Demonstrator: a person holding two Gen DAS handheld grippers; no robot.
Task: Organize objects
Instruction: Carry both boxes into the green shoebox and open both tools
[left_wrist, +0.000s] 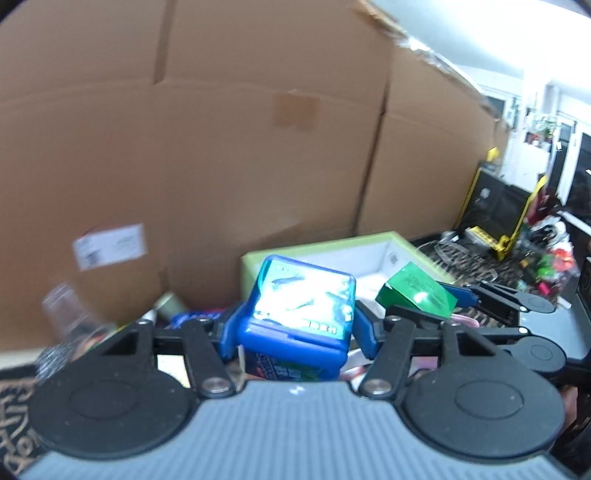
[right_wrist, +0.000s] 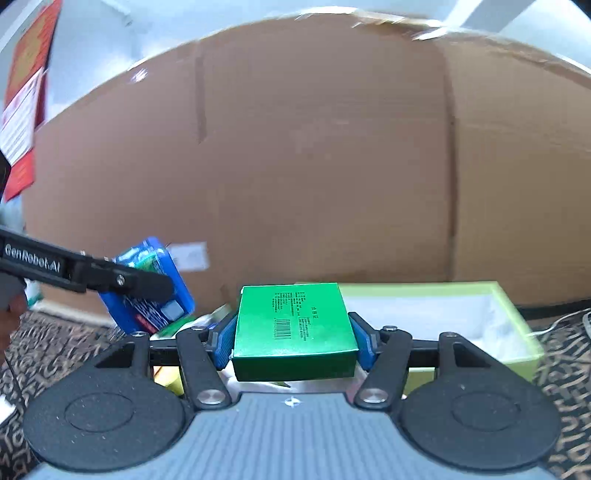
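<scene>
Left tongs (left_wrist: 297, 334) are raised off the surface and point toward the cardboard, their blue pads closed on both sides of a blue container (left_wrist: 299, 317) with a glossy printed lid. The container sits tilted between the pads, lid face turned up and back. In the right wrist view the same container (right_wrist: 147, 286) hangs at the left, partly covered by the black finger of the left tongs.

Right tongs (right_wrist: 295, 339) are held level and also clear of the surface, closed on a green box (right_wrist: 295, 325). The pads press its left and right sides; its printed top with a barcode faces up. In the left wrist view the green box (left_wrist: 415, 293) appears to the right, tilted, with the right tongs (left_wrist: 452, 297) reaching in from that side.

Just beyond both held items lies an open lime-green box (right_wrist: 517, 314) with a white lining, resting on a dark patterned surface (right_wrist: 565, 373). The green box is over its left end.

To the left, near the container, small items lie blurred, among them a clear plastic cup (left_wrist: 68, 314).

Behind everything stands a wall of large cardboard cartons (right_wrist: 314, 155), one bearing a white label (left_wrist: 109, 246).
</scene>
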